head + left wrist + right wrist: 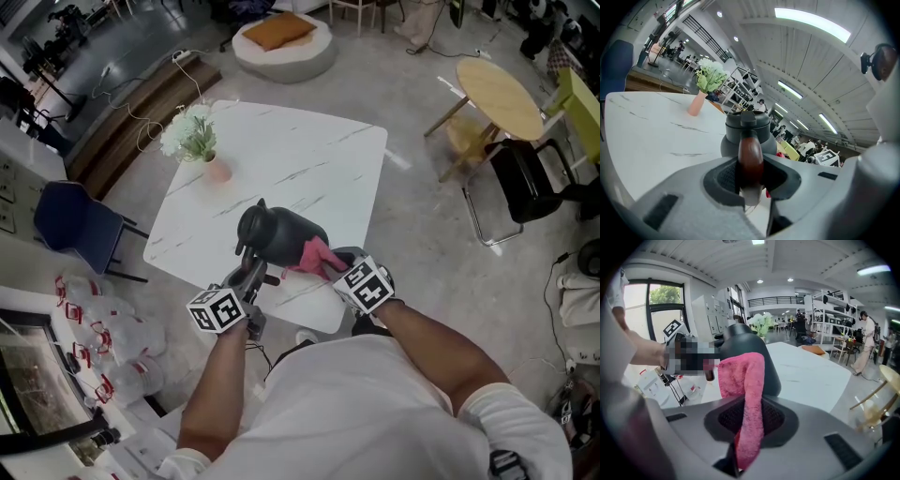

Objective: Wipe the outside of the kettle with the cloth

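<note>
Item under inspection: a dark kettle [281, 234] stands upright on the white marble-patterned tabletop [309, 155]. It is close to the edge nearest the person and somewhat toward the near right corner.

Left gripper [255, 277]: clenched on the kettle's brown handle [750, 159]. The handle sits upright between both pads, and the lid and body of the kettle rise directly beyond it.

Right gripper [339, 265]: clenched on a pink cloth [749, 394]. The cloth runs up from between the jaws, and its free upper part lies folded against the kettle's side. In the head view the cloth touches the flank of the kettle that faces the person, on the side opposite the handle.

Other items: a pink vase of pale green flowers [199, 141] stands near the tabletop's left edge, well apart from the kettle. A blue chair [73, 225] stands on the floor beyond that edge.
</note>
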`<state>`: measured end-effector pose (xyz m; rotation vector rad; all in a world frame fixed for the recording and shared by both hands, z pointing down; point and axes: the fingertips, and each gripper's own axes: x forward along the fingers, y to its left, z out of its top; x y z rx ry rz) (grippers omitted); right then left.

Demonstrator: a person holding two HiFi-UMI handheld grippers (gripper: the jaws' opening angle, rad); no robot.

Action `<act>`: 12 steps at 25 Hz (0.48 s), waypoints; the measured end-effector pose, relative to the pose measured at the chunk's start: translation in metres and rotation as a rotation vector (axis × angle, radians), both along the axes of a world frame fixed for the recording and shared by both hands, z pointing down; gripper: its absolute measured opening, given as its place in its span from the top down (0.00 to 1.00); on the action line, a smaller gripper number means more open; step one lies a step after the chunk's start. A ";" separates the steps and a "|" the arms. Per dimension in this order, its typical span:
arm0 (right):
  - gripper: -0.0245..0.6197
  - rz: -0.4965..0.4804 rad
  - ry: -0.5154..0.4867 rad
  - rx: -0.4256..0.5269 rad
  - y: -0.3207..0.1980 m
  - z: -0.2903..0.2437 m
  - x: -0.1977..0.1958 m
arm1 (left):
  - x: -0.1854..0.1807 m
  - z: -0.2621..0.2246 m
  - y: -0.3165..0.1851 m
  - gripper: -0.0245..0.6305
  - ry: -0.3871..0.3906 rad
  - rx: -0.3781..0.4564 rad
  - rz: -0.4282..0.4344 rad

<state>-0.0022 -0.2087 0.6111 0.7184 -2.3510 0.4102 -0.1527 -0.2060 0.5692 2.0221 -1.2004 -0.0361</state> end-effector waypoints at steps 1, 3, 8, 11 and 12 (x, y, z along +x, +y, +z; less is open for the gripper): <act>0.85 0.008 0.009 -0.012 0.000 0.004 0.004 | 0.000 0.000 0.000 0.82 0.001 0.002 0.001; 0.85 0.025 0.030 -0.040 0.000 0.013 0.015 | 0.000 0.001 0.000 0.82 -0.002 0.006 0.002; 0.85 0.100 0.062 -0.137 -0.001 0.030 0.057 | -0.001 0.003 0.009 0.81 -0.024 0.032 0.012; 0.85 0.147 0.013 -0.144 -0.009 0.013 0.076 | 0.001 0.004 0.013 0.81 -0.043 0.053 0.032; 0.85 0.160 -0.017 -0.142 -0.011 0.003 0.078 | 0.002 0.004 0.015 0.81 -0.051 0.061 0.041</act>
